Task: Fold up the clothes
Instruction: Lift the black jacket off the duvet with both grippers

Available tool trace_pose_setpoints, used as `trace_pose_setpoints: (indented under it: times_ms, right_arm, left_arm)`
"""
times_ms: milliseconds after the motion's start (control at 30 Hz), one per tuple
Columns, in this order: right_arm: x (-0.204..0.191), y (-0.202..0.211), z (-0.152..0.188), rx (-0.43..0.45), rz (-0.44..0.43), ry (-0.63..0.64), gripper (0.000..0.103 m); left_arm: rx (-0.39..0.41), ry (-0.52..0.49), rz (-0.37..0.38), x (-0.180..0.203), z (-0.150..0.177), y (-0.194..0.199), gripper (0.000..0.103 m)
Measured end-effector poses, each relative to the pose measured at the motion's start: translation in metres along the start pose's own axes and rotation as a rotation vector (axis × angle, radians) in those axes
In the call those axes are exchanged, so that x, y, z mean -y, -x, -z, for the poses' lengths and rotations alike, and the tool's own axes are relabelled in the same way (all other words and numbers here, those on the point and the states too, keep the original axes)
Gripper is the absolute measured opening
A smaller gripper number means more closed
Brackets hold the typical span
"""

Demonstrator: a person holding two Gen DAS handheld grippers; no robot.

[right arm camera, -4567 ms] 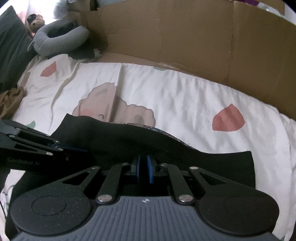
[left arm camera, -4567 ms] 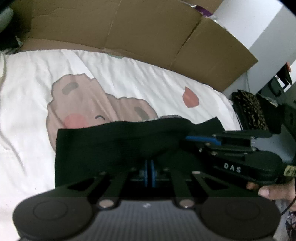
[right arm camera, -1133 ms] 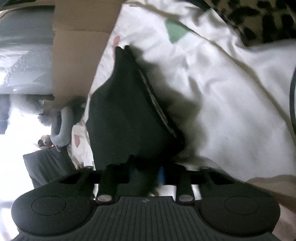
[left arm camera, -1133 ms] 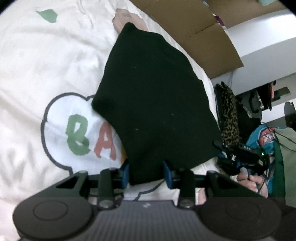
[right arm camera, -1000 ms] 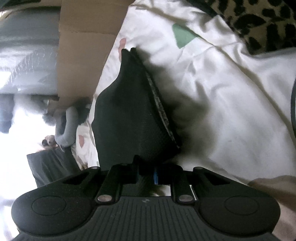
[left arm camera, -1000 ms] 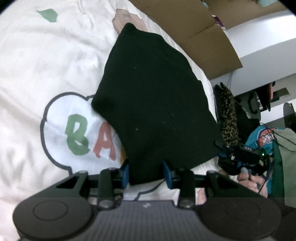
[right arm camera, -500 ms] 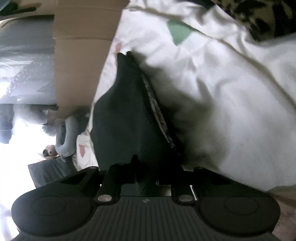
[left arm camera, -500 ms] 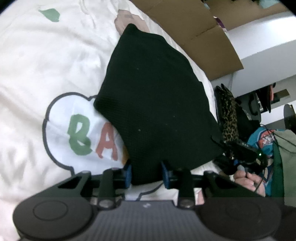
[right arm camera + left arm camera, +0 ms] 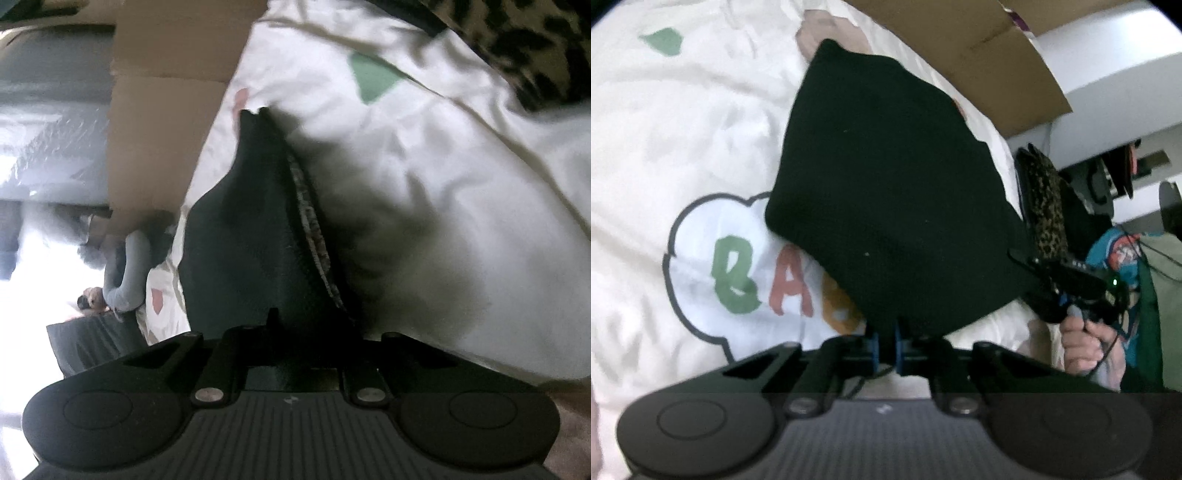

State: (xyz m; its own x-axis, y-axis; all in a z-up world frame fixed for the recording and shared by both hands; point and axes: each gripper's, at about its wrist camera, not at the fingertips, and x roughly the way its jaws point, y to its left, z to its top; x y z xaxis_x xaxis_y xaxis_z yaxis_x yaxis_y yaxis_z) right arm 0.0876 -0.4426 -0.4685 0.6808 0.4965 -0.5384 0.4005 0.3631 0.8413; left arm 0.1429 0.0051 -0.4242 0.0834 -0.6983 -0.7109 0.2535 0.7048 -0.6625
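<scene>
Left wrist view: black garment [image 9: 886, 192] spread in a rough folded slab over a white bedsheet [image 9: 665, 122] printed with a cloud outline and coloured letters. Left gripper [image 9: 885, 345] at the garment's near corner, blue pads closing tight on a tongue of the black cloth. To the right, right gripper [image 9: 1028, 269] against the garment's right-hand corner, held in a person's hand [image 9: 1084, 341]; finger state there too small to tell. Brown cardboard [image 9: 979, 48] standing along the bed's far edge, leopard-print fabric [image 9: 1047, 206] beyond the garment.

Right wrist view, tipped sideways: same black garment [image 9: 255, 240] rising as a dark ridge from the right gripper [image 9: 291, 360], a patterned inner layer showing along its edge. Jaws closing, pads buried in the black cloth and pinching it. White bedsheet [image 9: 461, 184] on the right, cardboard [image 9: 166, 129] at upper left, grey neck pillow [image 9: 127, 273] at left, leopard-print fabric [image 9: 524, 44] at the top right corner.
</scene>
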Motion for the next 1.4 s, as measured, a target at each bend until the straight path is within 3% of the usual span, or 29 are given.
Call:
trace_pose_setpoints:
  times_ms: [300,633,967,1267,1400]
  right_arm:
    - [-0.01,0.004,0.01,-0.063,-0.031,0.012,0.01]
    - [-0.01,0.003,0.031,-0.13,-0.002,0.055,0.009]
    - [-0.029,0.016,0.015,-0.074,0.023,0.13,0.009]
    - [-0.036,0.016,0.001,-0.052,0.043,0.153,0.009]
    - [-0.036,0.017,-0.007,-0.039,0.05,0.161,0.009]
  left_arm:
    - [-0.04,0.018,-0.045,0.002,-0.01,0.026,0.007]
    - [-0.129,0.067,-0.088,-0.002,0.024,0.027,0.007]
    - [-0.265,0.119,-0.105,0.018,0.027,-0.01,0.007]
    - [-0.296,0.26,-0.162,0.028,0.036,-0.03,0.007]
    - [-0.32,0.273,-0.172,0.044,0.041,-0.044,0.007]
